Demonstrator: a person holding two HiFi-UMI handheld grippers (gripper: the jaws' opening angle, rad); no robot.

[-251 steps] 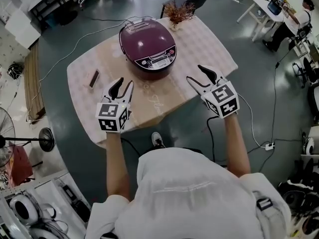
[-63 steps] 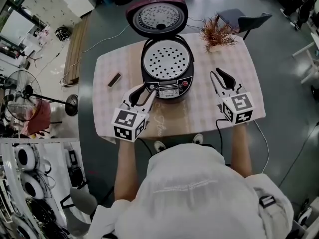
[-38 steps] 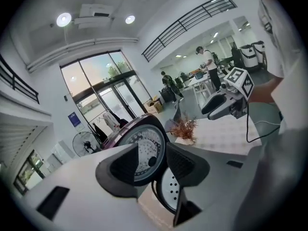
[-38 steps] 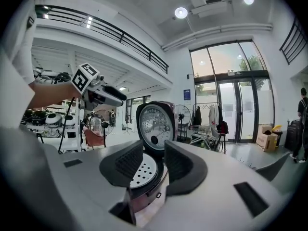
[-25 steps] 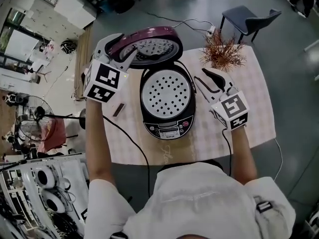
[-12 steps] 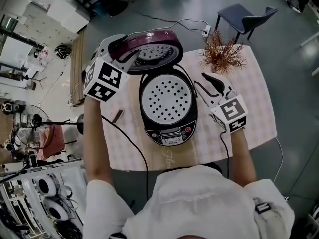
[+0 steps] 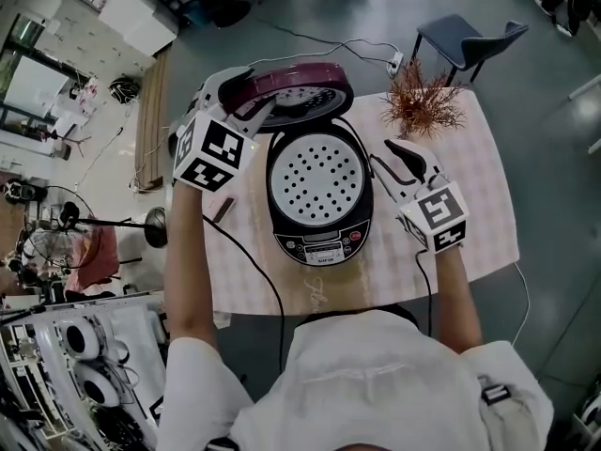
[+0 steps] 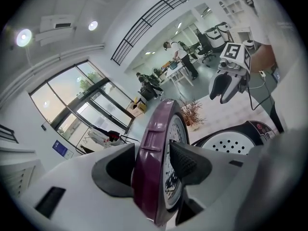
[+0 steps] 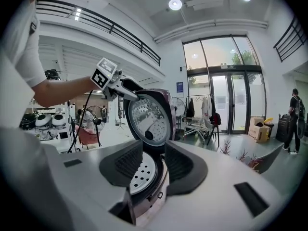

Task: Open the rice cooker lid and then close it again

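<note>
Pinching the raised lid (image 7: 302, 86) by its rim, my left gripper (image 7: 250, 111) holds it tilted above the table's (image 7: 474, 191) far edge. The rice cooker (image 7: 319, 188) sits open in the table's middle. My right gripper (image 7: 383, 154) hangs just beside its right side, jaws spread.

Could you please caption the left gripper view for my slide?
Left tongs grip the raised purple lid, rice cooker open beyond.
</note>
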